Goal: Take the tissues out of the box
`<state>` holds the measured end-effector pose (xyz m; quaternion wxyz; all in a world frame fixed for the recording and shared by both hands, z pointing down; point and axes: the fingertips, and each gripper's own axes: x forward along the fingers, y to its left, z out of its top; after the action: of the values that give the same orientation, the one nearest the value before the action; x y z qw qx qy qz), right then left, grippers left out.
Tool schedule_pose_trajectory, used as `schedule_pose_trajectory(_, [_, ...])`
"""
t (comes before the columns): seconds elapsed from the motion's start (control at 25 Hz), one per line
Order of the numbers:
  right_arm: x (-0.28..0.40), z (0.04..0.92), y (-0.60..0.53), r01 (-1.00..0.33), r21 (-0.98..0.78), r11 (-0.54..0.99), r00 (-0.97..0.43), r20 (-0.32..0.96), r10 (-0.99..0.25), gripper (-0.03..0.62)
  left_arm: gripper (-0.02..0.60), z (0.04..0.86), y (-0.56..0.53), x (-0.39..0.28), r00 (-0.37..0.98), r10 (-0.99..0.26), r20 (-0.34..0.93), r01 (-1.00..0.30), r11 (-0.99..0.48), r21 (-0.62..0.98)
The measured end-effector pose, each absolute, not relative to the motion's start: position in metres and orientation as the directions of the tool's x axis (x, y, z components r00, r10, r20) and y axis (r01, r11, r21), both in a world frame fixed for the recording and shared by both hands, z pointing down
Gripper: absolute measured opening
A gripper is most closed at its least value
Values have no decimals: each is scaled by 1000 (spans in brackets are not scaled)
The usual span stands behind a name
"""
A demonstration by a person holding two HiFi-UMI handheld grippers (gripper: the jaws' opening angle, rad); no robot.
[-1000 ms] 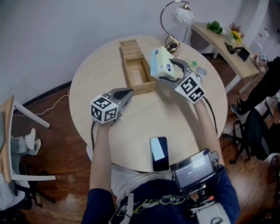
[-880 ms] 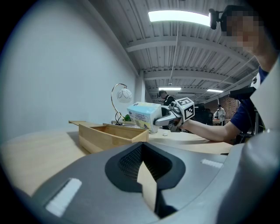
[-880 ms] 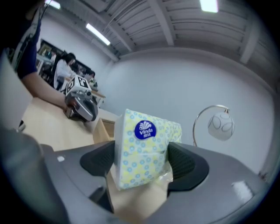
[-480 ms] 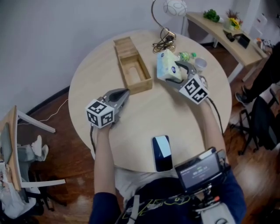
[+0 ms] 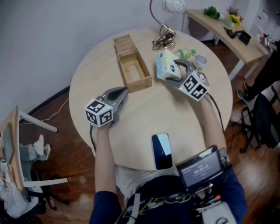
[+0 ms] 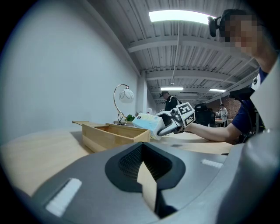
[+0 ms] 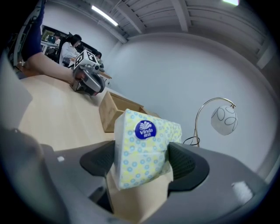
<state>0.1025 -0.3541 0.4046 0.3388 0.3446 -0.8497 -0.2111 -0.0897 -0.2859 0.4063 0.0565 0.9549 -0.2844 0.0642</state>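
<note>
Right of centre in the upper head view: right gripper (image 5: 174,69) clamped on the tissue pack (image 5: 166,64), one dark ribbed pad pressed against each side. Holds it outside the wooden box (image 5: 132,65), just to that box's right, over the table (image 5: 144,118); cannot tell whether the pack's lower edge touches the tabletop. Soft, puffy, plastic-wrapped block, white to pale yellow, printed all over with small blue rings. Round blue sticker near its top in the right gripper view, reading "Vinda" in white under a small fan-like emblem.

Left of centre in the head view: left gripper (image 5: 123,92) with jaws drawn together and nothing between them, resting low on the table, tips aimed at the box's near corner but apart from it.

Long, narrow, open-topped box of pale wood with thin straight walls, lying at upper centre of the head view. Only its own bare wood floor showing inside.

Round tabletop, light wood grain, smooth and matt.

Toward the lower edge of the head view: black slab phone (image 5: 162,151), lying flat with glossy screen up.

Along the top edge: lamp (image 5: 168,5) with a thin curved metal arm and white globe shade, a dark tangle of cable (image 5: 162,41) below it. Just right of the pack: small clear bottle (image 5: 186,54) with green label lying on its side, writing too small to read, and a clear cup (image 5: 200,61) beside it.
</note>
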Motion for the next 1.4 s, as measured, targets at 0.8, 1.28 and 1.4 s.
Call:
schedule_pose_trajectory(0.8, [25,322,-270,-288,861,419,-689,117,-715,367,239,328,-225,-92,854,-426,-300,-435,-899,38])
schedule_pose_trajectory(1.28, [-44,346,-213,-76,955,288,-788,120,-604,368,465,306,-210,-90,806,-300,-510,-201,-949,241])
schedule_pose_trajectory(1.4, [-46,356,-215,-31,979,200,-775,103,-624,368,466,306,-214,-91,794,-304,-526,-169,-942,289])
